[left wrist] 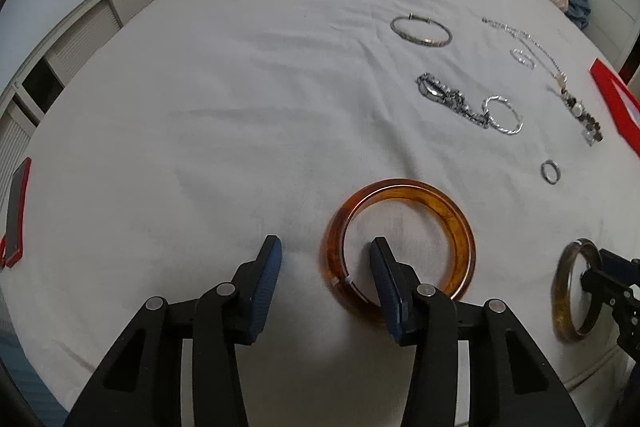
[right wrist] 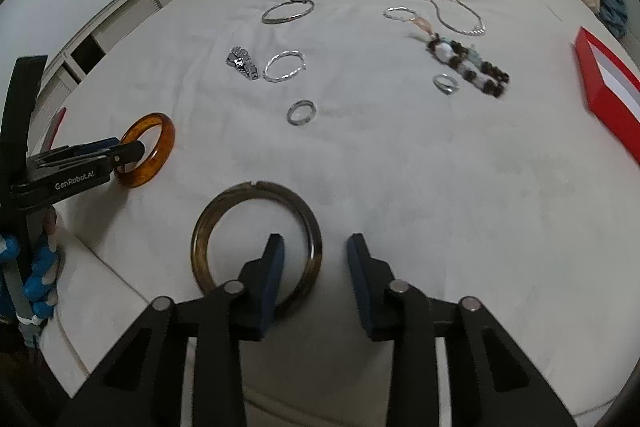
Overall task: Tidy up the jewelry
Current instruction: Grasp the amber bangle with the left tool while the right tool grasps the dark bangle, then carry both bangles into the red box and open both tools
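Note:
An amber bangle (left wrist: 400, 235) lies on the white bedsheet; it also shows in the right wrist view (right wrist: 149, 155). My left gripper (left wrist: 326, 247) is open, its right finger inside the bangle and its left finger outside, straddling the rim. A dark brown bangle (right wrist: 256, 247) lies near the bed's front edge; it also shows in the left wrist view (left wrist: 574, 291). My right gripper (right wrist: 316, 245) is open, its left finger inside that bangle and its right finger outside.
Farther back lie a thin silver bangle (right wrist: 288, 11), a watch (right wrist: 242, 63), a twisted silver hoop (right wrist: 285, 66), two small rings (right wrist: 302, 112) (right wrist: 445, 83), a chain necklace (right wrist: 448, 11) and a beaded bracelet (right wrist: 468, 67). A red box (right wrist: 608, 87) sits right. A red-cased phone (left wrist: 16, 211) lies left.

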